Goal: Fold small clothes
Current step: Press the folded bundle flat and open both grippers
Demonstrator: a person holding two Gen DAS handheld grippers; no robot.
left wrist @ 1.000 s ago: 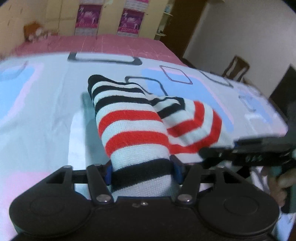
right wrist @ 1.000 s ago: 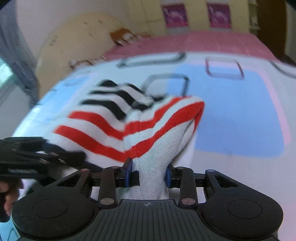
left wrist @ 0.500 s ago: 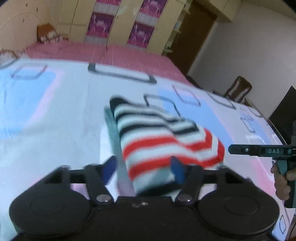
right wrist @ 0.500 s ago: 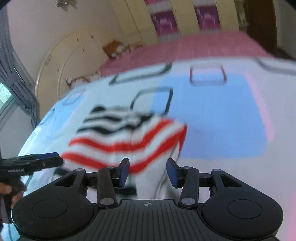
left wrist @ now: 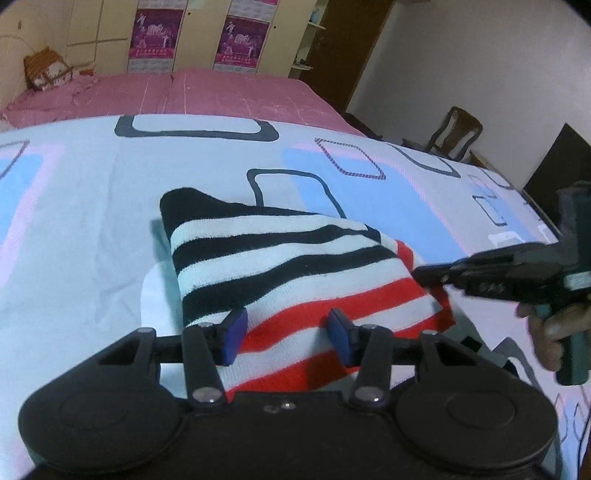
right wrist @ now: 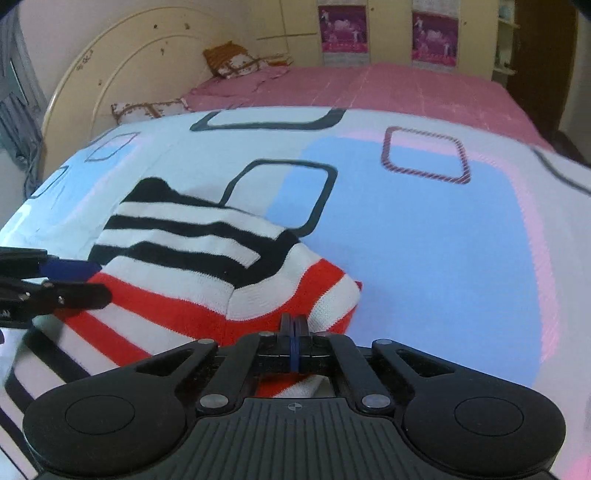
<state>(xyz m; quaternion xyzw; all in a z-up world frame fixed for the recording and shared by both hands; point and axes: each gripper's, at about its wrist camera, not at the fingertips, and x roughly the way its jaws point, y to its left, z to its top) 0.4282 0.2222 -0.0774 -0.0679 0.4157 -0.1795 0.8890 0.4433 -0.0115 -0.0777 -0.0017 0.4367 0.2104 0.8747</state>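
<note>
The folded striped sweater (left wrist: 295, 269) lies on the bed (left wrist: 85, 229), bare sheet all round. Left hand-held gripper (left wrist: 286, 334) closing, clear above its near edge; right hand-held gripper (right wrist: 293, 332) together, empty.

The folded knit garment (left wrist: 295, 266) bore black, white and red stripes; the bedsheet (right wrist: 424, 229) was white with blue and pink patches and dark outlined squares; the blanket (left wrist: 229, 92) behind was pink

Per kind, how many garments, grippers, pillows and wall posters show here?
Striped garment: 1
Grippers: 2, the left gripper and the right gripper
Pillows: 2, one and another
Wall posters: 2, one and another
Total: 7
</note>
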